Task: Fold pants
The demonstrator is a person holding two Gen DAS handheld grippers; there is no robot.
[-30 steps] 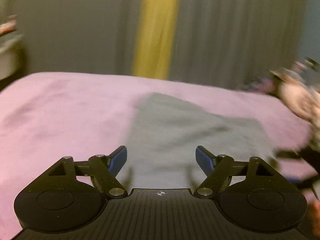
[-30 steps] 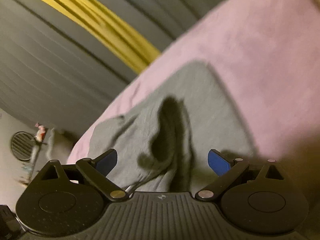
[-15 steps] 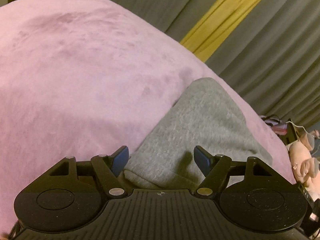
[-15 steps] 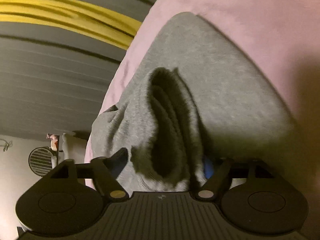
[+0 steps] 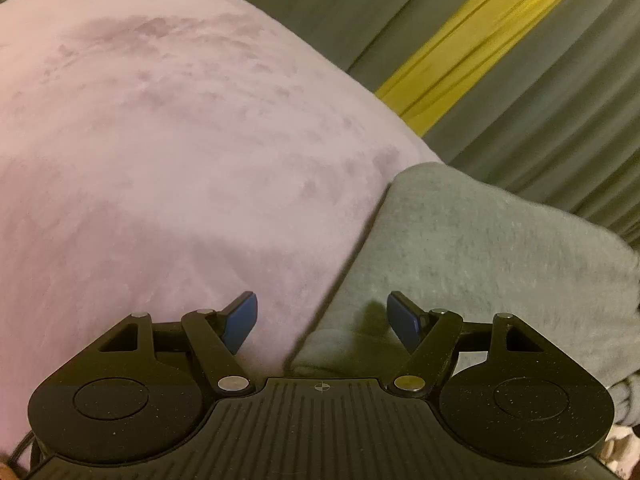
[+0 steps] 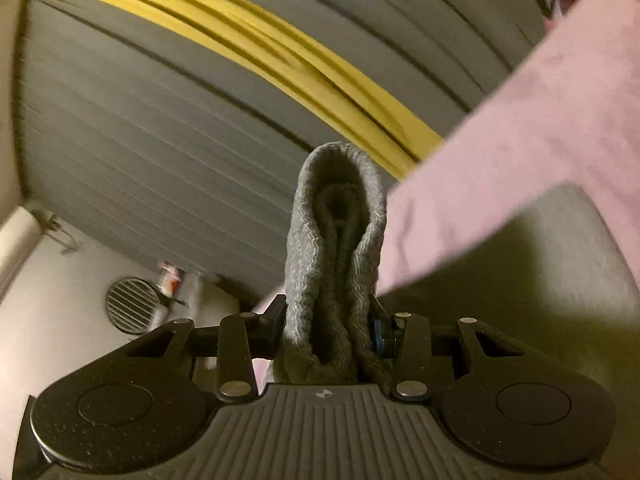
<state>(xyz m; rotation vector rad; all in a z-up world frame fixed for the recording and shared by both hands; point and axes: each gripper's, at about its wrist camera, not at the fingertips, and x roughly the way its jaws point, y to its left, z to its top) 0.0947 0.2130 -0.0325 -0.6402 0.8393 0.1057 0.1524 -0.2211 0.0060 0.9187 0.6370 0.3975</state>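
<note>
Behind the pink-covered bed point(image 5: 160, 160) you face pleated grey curtains point(image 6: 160, 140) split by one yellow panel point(image 6: 260, 48), while to your left a pale wall point(image 6: 48, 320) carries a round slatted vent point(image 6: 132, 306), all under dim, warm, yellowish light.

The grey pants point(image 5: 480, 248) run off the right edge of the left wrist view, so their full extent cannot be told. In the right wrist view a bunched fold of the pants point(image 6: 336, 248) covers most of the right gripper point(image 6: 329, 326) pads, and the cloth's lower end is hidden behind the gripper body. Left of that fold, small objects by a round vent point(image 6: 132, 306) are too blurred to identify.
</note>
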